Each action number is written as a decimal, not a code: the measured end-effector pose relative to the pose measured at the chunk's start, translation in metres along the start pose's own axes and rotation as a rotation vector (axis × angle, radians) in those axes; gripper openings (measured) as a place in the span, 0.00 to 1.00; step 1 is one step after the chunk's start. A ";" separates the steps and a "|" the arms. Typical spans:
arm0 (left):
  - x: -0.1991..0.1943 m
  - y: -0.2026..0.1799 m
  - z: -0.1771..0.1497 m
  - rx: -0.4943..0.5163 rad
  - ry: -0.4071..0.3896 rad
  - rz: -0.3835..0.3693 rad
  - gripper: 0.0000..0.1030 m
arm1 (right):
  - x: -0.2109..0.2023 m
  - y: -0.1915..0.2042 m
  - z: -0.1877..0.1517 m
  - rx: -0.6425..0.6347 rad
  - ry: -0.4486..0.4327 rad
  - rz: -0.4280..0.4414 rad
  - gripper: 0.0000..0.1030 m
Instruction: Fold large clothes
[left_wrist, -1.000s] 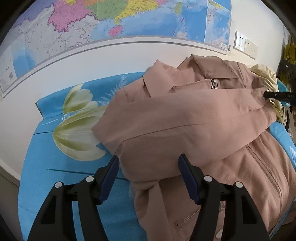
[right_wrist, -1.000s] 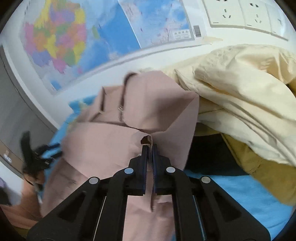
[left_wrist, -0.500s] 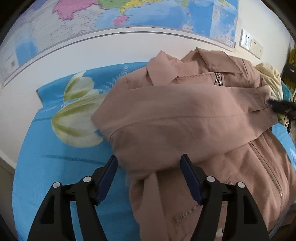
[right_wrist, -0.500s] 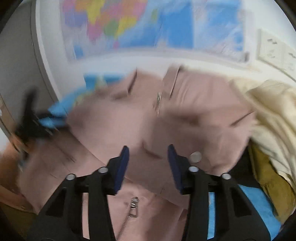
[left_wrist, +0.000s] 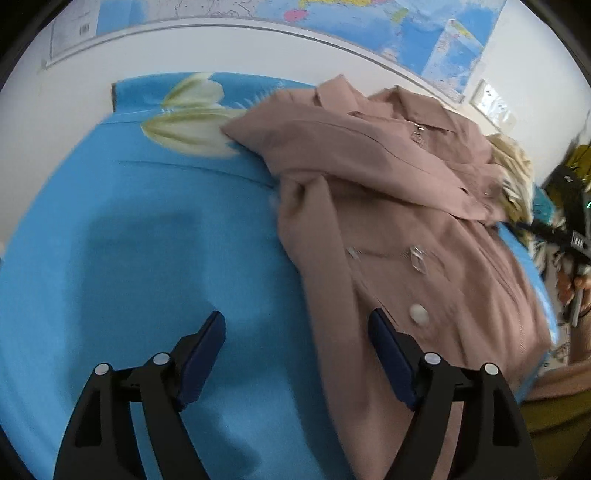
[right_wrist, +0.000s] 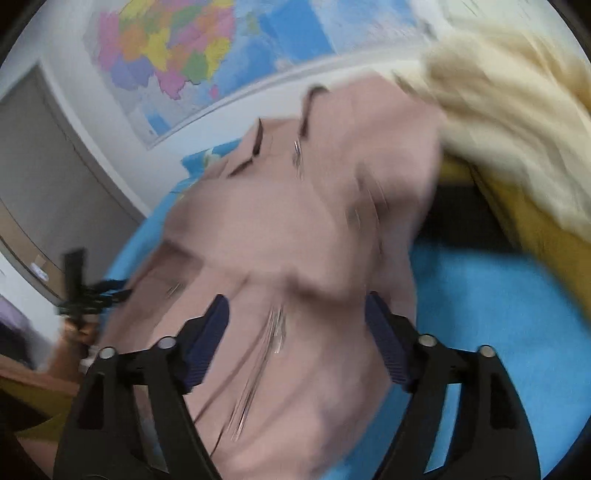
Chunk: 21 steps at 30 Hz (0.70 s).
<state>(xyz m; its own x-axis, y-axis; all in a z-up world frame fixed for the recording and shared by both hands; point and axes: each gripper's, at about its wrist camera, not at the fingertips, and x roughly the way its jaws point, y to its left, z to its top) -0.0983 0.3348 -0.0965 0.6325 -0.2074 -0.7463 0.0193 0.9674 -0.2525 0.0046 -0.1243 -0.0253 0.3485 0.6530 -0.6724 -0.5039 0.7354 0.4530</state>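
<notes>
Both claws, left claw (left_wrist: 297, 341) and right claw (right_wrist: 297, 319), hang wide apart gripping nothing over the dusty-pink jacket (left_wrist: 399, 206) on the blue bedsheet (left_wrist: 147, 240).

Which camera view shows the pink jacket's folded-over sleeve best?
The left wrist view: the pink jacket lies fairly sharp on the blue sheet, its sleeve crossing the chest. The right wrist view shows the jacket close but motion-blurred, the sleeve hard to trace.

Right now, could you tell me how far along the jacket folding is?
Done: a sleeve lies folded across the pink jacket on the blue sheet. In hand: nothing; the left claw and right claw are open. Left: folding the body.
</notes>
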 end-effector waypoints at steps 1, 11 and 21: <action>-0.003 -0.004 -0.005 0.005 0.006 -0.023 0.75 | -0.004 -0.005 -0.010 0.033 0.010 0.004 0.75; -0.009 -0.032 -0.039 -0.008 0.093 -0.255 0.93 | -0.020 -0.010 -0.090 0.183 0.086 0.096 0.77; -0.004 -0.054 -0.046 -0.030 0.075 -0.340 0.93 | 0.012 0.026 -0.096 0.089 0.103 0.231 0.62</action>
<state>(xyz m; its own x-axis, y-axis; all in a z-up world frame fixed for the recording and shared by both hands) -0.1375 0.2772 -0.1081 0.5351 -0.5280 -0.6594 0.1956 0.8368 -0.5114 -0.0807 -0.1143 -0.0779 0.1477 0.7869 -0.5992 -0.4873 0.5851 0.6483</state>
